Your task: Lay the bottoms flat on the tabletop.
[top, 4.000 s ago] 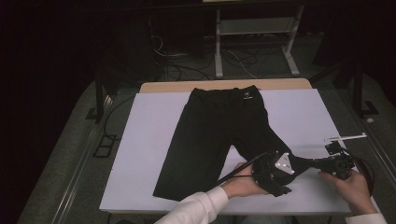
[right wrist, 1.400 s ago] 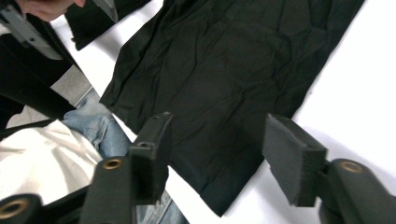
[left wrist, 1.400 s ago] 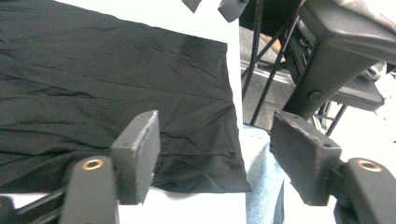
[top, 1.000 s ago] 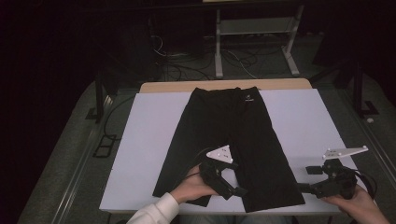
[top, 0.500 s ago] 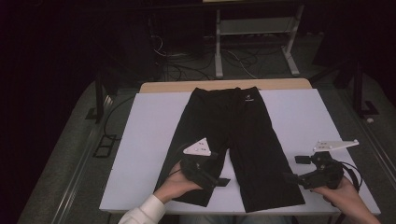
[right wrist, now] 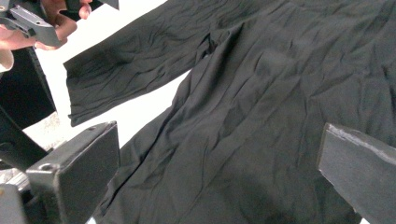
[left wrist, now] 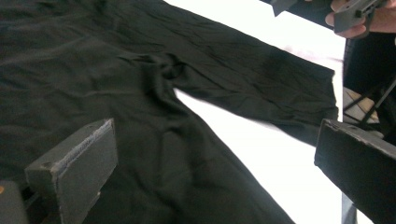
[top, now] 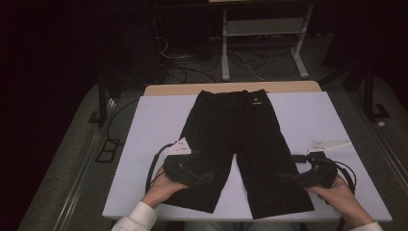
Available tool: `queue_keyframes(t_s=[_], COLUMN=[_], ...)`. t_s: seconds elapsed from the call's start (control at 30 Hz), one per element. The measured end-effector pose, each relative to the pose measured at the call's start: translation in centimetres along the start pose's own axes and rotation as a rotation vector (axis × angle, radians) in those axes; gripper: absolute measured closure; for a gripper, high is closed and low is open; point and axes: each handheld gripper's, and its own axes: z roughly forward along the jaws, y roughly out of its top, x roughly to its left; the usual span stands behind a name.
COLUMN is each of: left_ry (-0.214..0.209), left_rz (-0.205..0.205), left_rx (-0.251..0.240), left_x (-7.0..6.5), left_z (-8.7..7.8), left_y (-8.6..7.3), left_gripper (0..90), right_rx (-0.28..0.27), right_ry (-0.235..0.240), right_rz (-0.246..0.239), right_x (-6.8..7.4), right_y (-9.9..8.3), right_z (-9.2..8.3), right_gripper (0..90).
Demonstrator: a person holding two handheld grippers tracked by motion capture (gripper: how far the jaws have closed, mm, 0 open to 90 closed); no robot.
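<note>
A pair of black knee-length shorts point(top: 240, 130) lies flat on the white table cover point(top: 154, 125), waistband at the far side and both legs spread toward me. My left gripper point(top: 204, 178) hovers over the lower part of the left leg, jaws wide open with cloth point(left wrist: 140, 70) below them. My right gripper point(top: 287, 178) is at the outer edge of the right leg near its hem, also open above wrinkled cloth point(right wrist: 280, 93). Nothing is pinched in either one. The right gripper point(left wrist: 355, 11) appears far off in the left gripper view, the left gripper point(right wrist: 23, 21) in the right gripper view.
A strip of wooden tabletop point(top: 231, 88) shows behind the white cover. Beyond it stands a white metal frame point(top: 262, 33) with cables on the dark floor. Bare white cover lies on both sides of the shorts and between the legs point(top: 235, 185).
Four seconds ago both grippers were at the right leg. The left gripper has since moved left over the left leg, and the legs now lie spread apart and flat.
</note>
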Motion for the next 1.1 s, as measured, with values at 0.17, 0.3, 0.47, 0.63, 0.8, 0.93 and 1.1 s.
queue_keyframes(t_s=[0.17,0.3,0.47,0.63,0.8,0.93,1.1], left_ry=[0.03,0.057,0.088,0.12,0.118,0.111,0.113], left_rz=[-0.003,-0.006,-0.003,-0.003,-0.015,-0.023,-0.02], left_rx=[-0.022,-0.034,-0.043,-0.046,-0.029,-0.036,-0.027], left_x=[0.6,1.1,1.9,2.5,2.8,2.8,2.7], left_z=[-1.1,-1.8,-2.4,-2.8,-2.5,-2.7,-3.1], left_y=[-0.7,-1.3,-2.2,-3.0,-3.3,-3.4,-3.6], left_gripper=[0.0,0.0,0.0,0.0,0.0,0.0,0.0], right_rx=[-0.04,-0.063,-0.077,-0.073,-0.06,-0.04,-0.051], right_ry=[-0.008,-0.014,-0.021,-0.03,-0.035,-0.031,-0.035], right_rz=[-0.021,-0.031,-0.052,-0.062,-0.082,-0.089,-0.084], right_x=[-0.3,-0.5,-0.7,-0.7,-0.3,-0.1,-0.4], right_y=[0.2,0.2,0.0,-0.6,-1.5,-2.1,-2.4], right_z=[0.3,0.5,1.1,1.5,1.9,2.0,1.9], right_gripper=[0.0,0.0,0.0,0.0,0.0,0.0,0.0])
